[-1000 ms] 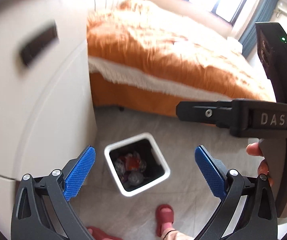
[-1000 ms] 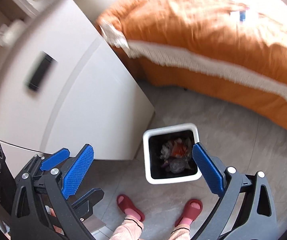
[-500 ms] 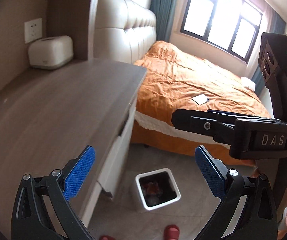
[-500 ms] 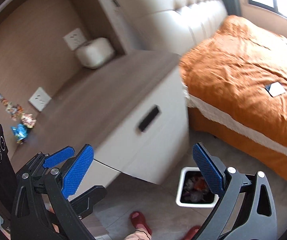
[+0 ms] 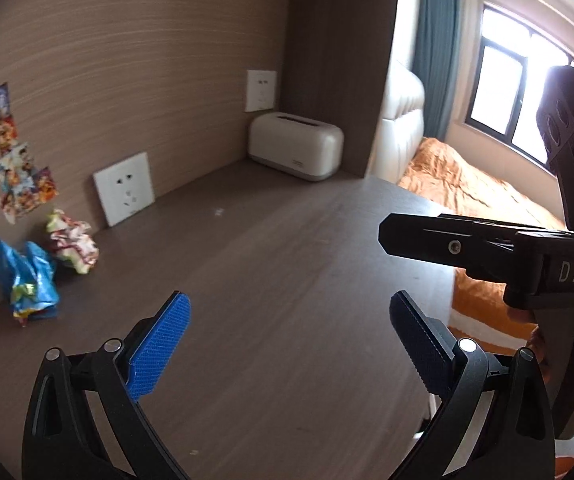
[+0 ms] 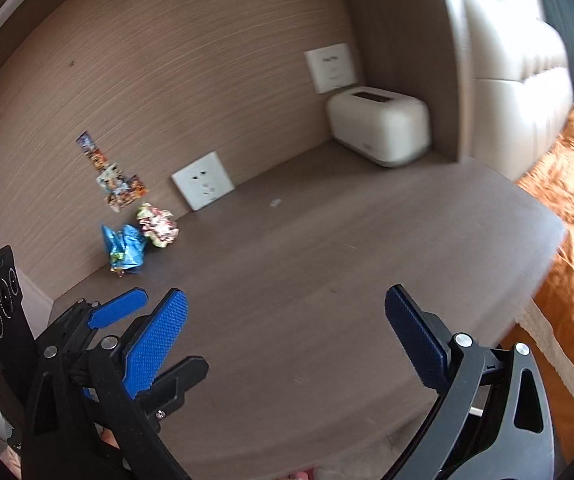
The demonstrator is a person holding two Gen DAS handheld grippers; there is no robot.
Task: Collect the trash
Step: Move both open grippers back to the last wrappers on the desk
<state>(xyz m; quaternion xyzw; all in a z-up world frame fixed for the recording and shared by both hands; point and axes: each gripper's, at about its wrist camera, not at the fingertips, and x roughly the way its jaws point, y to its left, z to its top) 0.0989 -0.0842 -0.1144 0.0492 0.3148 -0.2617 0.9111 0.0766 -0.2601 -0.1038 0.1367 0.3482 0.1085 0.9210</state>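
Note:
Two crumpled wrappers lie on the brown desk top (image 5: pixel 287 264) by the back wall: a blue one (image 5: pixel 27 280) and a white-and-red one (image 5: pixel 73 242). They also show in the right wrist view, the blue wrapper (image 6: pixel 125 248) and the white-and-red wrapper (image 6: pixel 158 226). My left gripper (image 5: pixel 289 340) is open and empty above the desk, right of the wrappers. My right gripper (image 6: pixel 287 338) is open and empty, to the right of the left gripper (image 6: pixel 127 312). The right gripper's body (image 5: pixel 527 252) shows in the left wrist view. The trash bin is out of view.
A cream tissue box (image 5: pixel 297 146) stands in the desk's far corner. Wall sockets (image 5: pixel 125 188) and stickers (image 5: pixel 19 176) are on the wood wall. An orange bed (image 5: pixel 467 188) lies to the right beyond the desk edge (image 6: pixel 543 264).
Both grippers have swung up from the floor bin to the desk top. The bin has left both views and the wrappers by the wall have come into view. Both jaws stay open.

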